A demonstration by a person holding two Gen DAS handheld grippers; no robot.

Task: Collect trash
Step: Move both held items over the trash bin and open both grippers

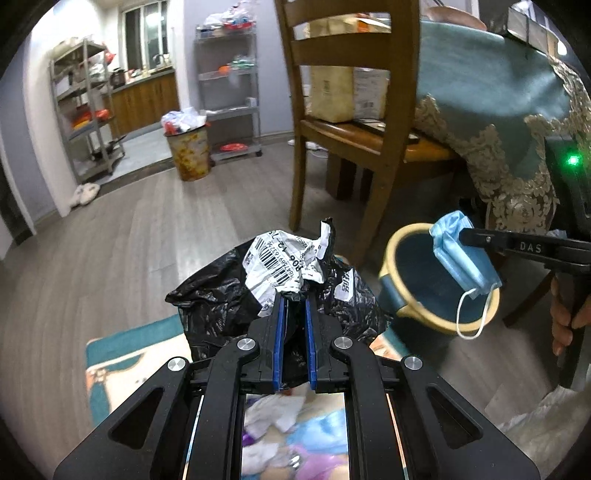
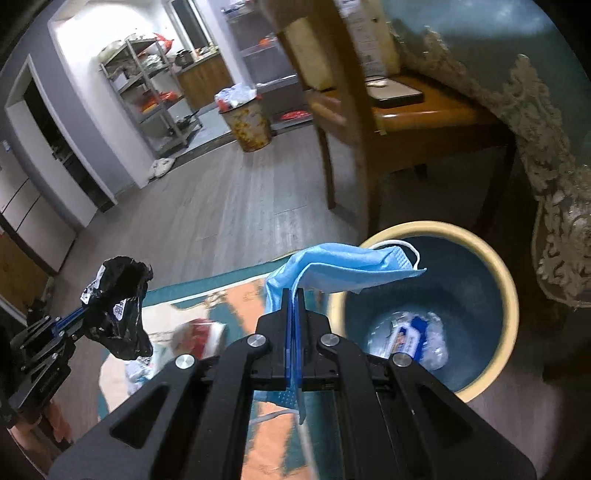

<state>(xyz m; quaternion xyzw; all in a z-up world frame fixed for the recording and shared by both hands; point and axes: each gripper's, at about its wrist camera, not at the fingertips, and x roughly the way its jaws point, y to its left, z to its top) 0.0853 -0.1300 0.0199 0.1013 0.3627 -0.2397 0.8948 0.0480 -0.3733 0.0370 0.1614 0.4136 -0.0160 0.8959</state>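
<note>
In the left wrist view, a crumpled black plastic bag (image 1: 280,291) with a barcode label is clamped between the left gripper (image 1: 294,295) fingers, above a rug (image 1: 110,354). To its right, a blue face mask (image 1: 463,258) is pinched by the right gripper (image 1: 461,236) over a bin (image 1: 399,295) beside a wooden chair (image 1: 354,122).

In the right wrist view, the mask is clenched in the right gripper, near the bin's rim; wrappers (image 2: 410,339) are seen at the bottom.

We see dim, cool indoor light, brightest at the kitchen window (image 1: 146,27), while fisheye curvature bends the black-vignetted edges and motion blur smears the wooden chair (image 2: 343,110) and rug (image 2: 236,306).
</note>
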